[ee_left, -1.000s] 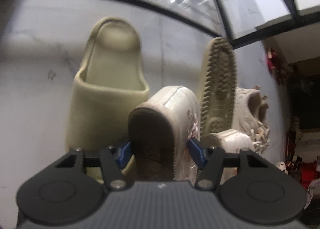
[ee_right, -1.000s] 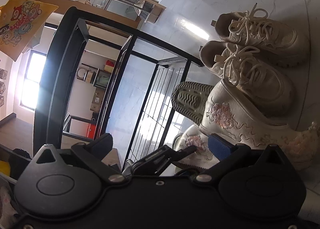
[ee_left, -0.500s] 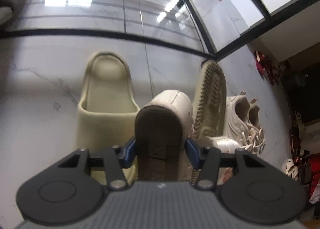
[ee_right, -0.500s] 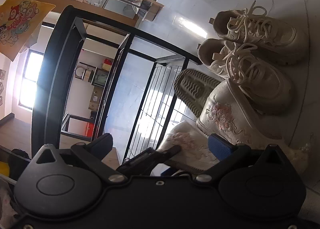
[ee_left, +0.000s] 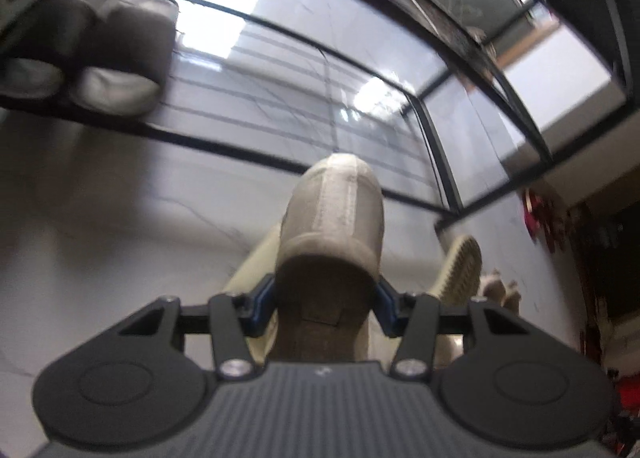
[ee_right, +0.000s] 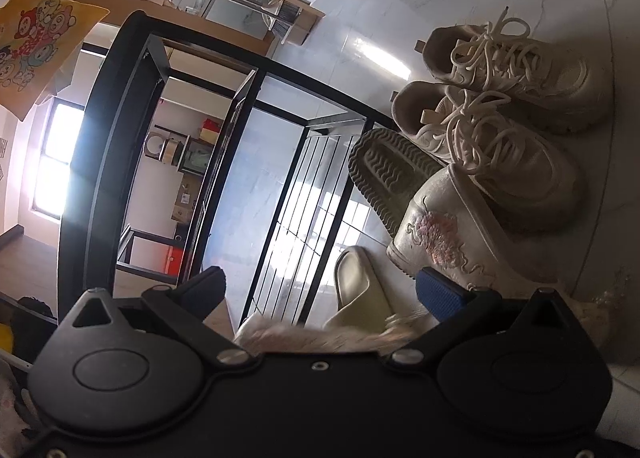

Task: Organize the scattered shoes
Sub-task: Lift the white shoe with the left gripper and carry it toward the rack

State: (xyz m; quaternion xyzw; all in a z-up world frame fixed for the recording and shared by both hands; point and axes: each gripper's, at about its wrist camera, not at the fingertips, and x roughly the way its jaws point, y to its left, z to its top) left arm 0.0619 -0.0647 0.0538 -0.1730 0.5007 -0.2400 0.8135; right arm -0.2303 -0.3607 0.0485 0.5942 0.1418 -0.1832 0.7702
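My left gripper (ee_left: 326, 308) is shut on the heel of a cream embroidered shoe (ee_left: 332, 225) and holds it lifted, toe pointing at the black shoe rack (ee_left: 280, 161). Its matching embroidered shoe (ee_right: 452, 234) lies on the floor in the right wrist view. My right gripper (ee_right: 320, 290) is open and empty, apart from the shoes. A beige slide (ee_right: 360, 294) lies on the floor, and its pair leans sole-out (ee_right: 388, 173), also seen in the left wrist view (ee_left: 460, 270). Two cream lace-up sneakers (ee_right: 520, 69) (ee_right: 492, 153) sit side by side.
The black metal shoe rack (ee_right: 224, 125) stands on the pale marble floor. A pair of grey slippers (ee_left: 100, 53) rests on an upper shelf at the left. A furry item (ee_right: 312, 338) shows just above the right gripper body. Red clutter (ee_left: 540, 213) lies at the far right.
My left gripper has lifted the embroidered shoe off the floor and tilted up toward the rack; the floor shoes have dropped low in view. The right gripper has hardly moved.
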